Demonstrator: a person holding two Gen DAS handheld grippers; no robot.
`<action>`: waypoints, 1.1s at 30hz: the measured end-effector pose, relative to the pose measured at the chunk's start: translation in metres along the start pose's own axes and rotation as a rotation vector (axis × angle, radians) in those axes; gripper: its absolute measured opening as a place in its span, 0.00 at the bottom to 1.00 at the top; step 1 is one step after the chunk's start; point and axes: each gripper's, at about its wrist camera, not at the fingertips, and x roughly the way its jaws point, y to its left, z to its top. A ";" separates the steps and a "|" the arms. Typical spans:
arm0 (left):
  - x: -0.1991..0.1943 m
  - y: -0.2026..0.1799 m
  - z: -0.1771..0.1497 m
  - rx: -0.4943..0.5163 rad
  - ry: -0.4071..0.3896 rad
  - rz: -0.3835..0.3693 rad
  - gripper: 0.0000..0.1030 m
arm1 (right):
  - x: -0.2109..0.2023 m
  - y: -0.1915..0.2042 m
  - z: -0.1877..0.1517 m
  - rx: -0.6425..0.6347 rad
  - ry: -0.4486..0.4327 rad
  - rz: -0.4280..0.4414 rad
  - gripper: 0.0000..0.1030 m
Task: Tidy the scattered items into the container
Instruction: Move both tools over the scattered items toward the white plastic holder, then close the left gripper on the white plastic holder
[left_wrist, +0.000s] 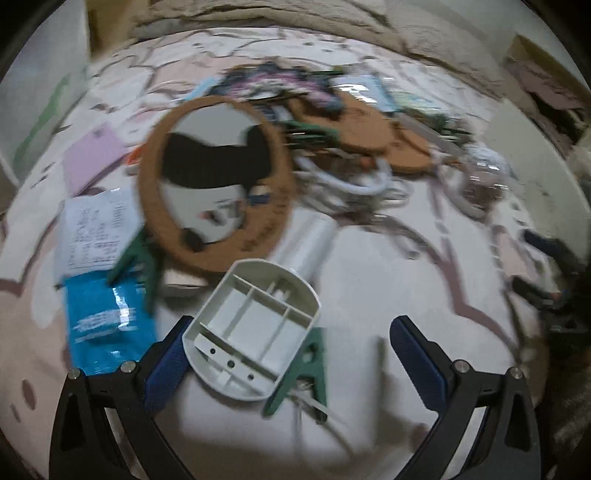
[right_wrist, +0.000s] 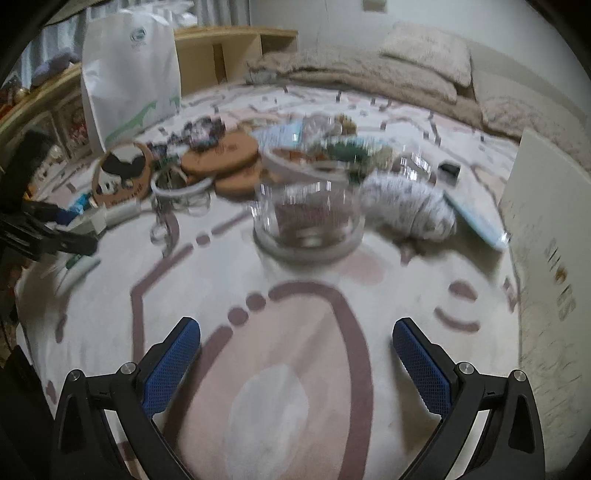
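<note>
**Clutter spread on patterned rug, both grippers open and empty**

Surface: pale rug (right_wrist: 295, 295) with mauve lines and dots, beige bedding along the far edge, low wooden shelf behind. Both views are motion-blurred.

Left wrist view, left to right:
- Lilac card (left_wrist: 94, 157) at far left, printed paper sheet (left_wrist: 98, 230) nearer, blue foil packet (left_wrist: 107, 321) nearest.
- Green clip (left_wrist: 138, 260) overlaps the paper and packet.
- Round cork board (left_wrist: 218, 181) with a black-and-grey picture, lying flat, centre-left.
- White plastic ribbed part (left_wrist: 255, 328), hollow side up, with inner dividers and three small holes. It lies just ahead of the left finger pad (left_wrist: 166, 365); can't tell if they touch.
- Second green clip (left_wrist: 306, 369) partly under that part's right edge.
- Left gripper (left_wrist: 291, 358): jaws spread wide, nothing between the pads.
- Behind: white cable tangle (left_wrist: 354, 184), stacked cork rounds (left_wrist: 369, 129).

Right wrist view, left to right:
- White paper bag (right_wrist: 129, 74) standing upright at back left.
- Same cork board (right_wrist: 123, 173), cork rounds (right_wrist: 221, 155).
- Clear round container (right_wrist: 308, 206), centre, upright, open top; blurred, brownish contents inside, mixed items piled just behind its rim.
- White wadded bundle (right_wrist: 406, 206) beside it on the right.
- Cream box (right_wrist: 550, 221) at the right edge.
- Right gripper (right_wrist: 295, 354): jaws apart, holding nothing, well short of the container, over bare rug.
</note>
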 end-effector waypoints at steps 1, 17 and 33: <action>-0.001 -0.002 0.000 -0.004 -0.002 -0.043 1.00 | 0.002 0.000 -0.001 0.000 0.007 -0.005 1.00; 0.027 -0.045 0.026 0.080 0.089 -0.009 0.98 | 0.007 -0.003 -0.003 0.021 0.036 0.019 1.00; 0.033 -0.097 0.022 0.361 0.110 -0.053 0.58 | 0.004 0.006 -0.008 -0.016 0.063 -0.045 1.00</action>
